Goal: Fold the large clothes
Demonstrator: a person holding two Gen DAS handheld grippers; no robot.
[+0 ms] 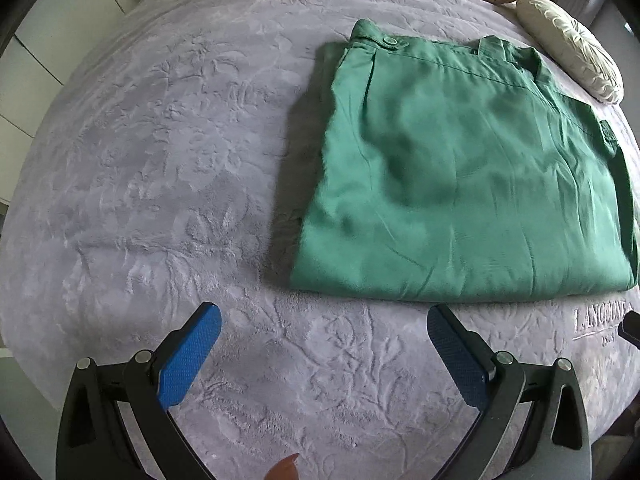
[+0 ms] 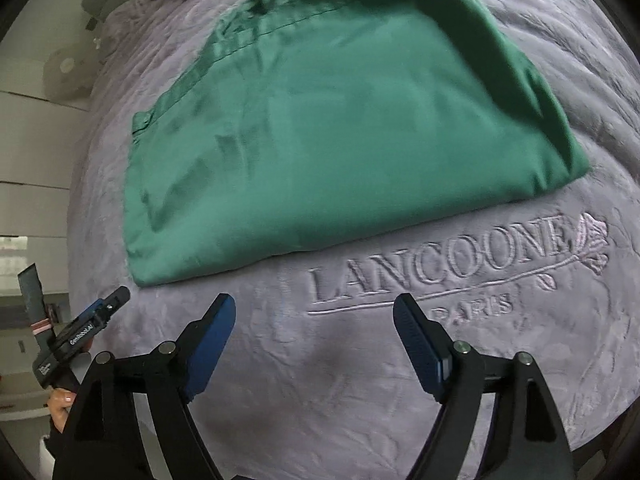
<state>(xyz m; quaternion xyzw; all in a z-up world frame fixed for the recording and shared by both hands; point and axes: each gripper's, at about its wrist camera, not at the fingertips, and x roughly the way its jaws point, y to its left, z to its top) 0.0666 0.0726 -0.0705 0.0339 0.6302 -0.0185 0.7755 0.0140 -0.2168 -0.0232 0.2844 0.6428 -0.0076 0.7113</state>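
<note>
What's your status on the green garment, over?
Left gripper and right gripper: jaws open, holding nothing, over the grey blanket. Green garment lies folded flat ahead. Cushion beyond it, apart; nothing in the way.

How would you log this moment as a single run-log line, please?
garment: green trousers folded, flat on grey blanket | left tongs: open, empty | right tongs: open, empty | contact: none

Left claw [image 1: 324, 320] agape, holding nothing; right claw [image 2: 314, 310] likewise agape, empty, pads apart.
</note>
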